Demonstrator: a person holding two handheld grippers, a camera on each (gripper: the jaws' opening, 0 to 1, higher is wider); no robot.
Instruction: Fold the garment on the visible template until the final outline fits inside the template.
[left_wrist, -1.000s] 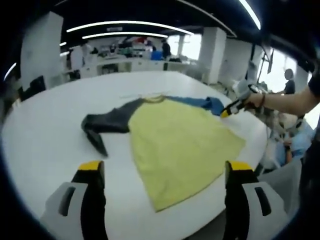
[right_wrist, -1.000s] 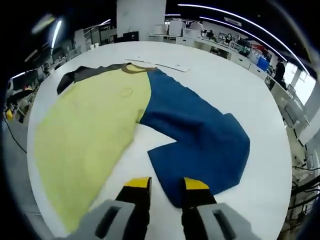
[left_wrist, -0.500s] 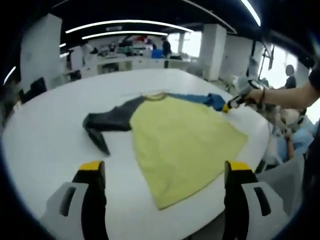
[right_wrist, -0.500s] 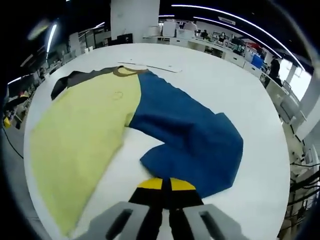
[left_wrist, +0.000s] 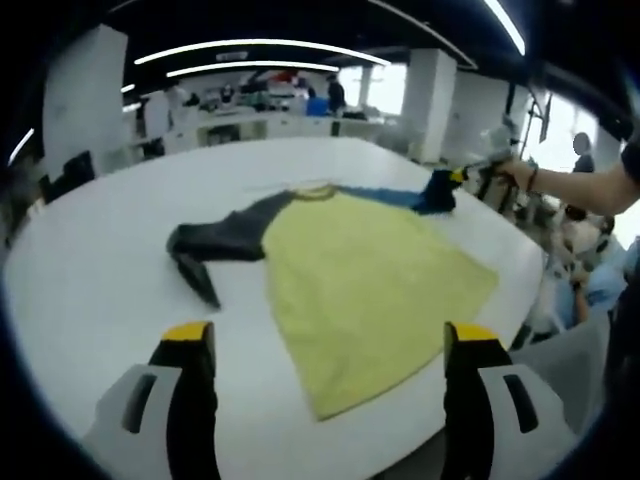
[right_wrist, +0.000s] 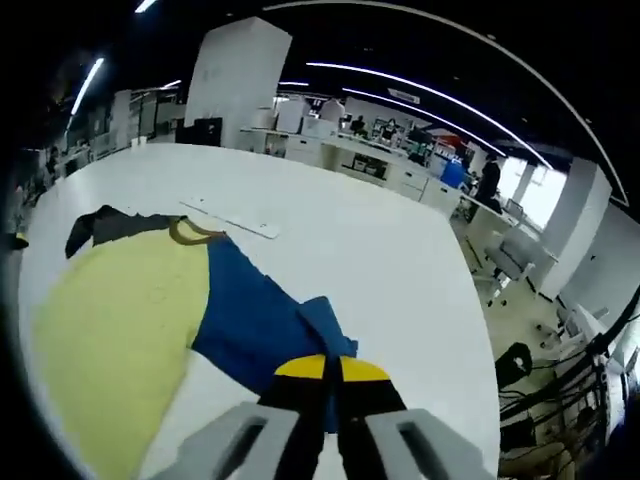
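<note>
The left gripper (left_wrist: 325, 345) hung released, jaws wide apart, above the near edge of the white table (left_wrist: 90, 260), holding nothing. Just beyond it lay the garment (left_wrist: 365, 275): a yellow body spread flat, its hem toward this gripper and its collar toward the table's middle, so its long axis ran away from the left gripper. A dark grey sleeve (left_wrist: 215, 242) lay out toward the left edge, crumpled but flat.

The right gripper (right_wrist: 325, 368) was clenched on the end of the blue sleeve (right_wrist: 255, 325), with the cloth bunched at its tips and raised off the table. From there the yellow body lay to its left, the sleeve running back to the collar (right_wrist: 188, 232). A pale strip (right_wrist: 232, 222), possibly part of the template, lay just past the collar; its outline could not be made out.

In my judgement, the right gripper was the one placed to carry the sleeve across onto the body.
</note>
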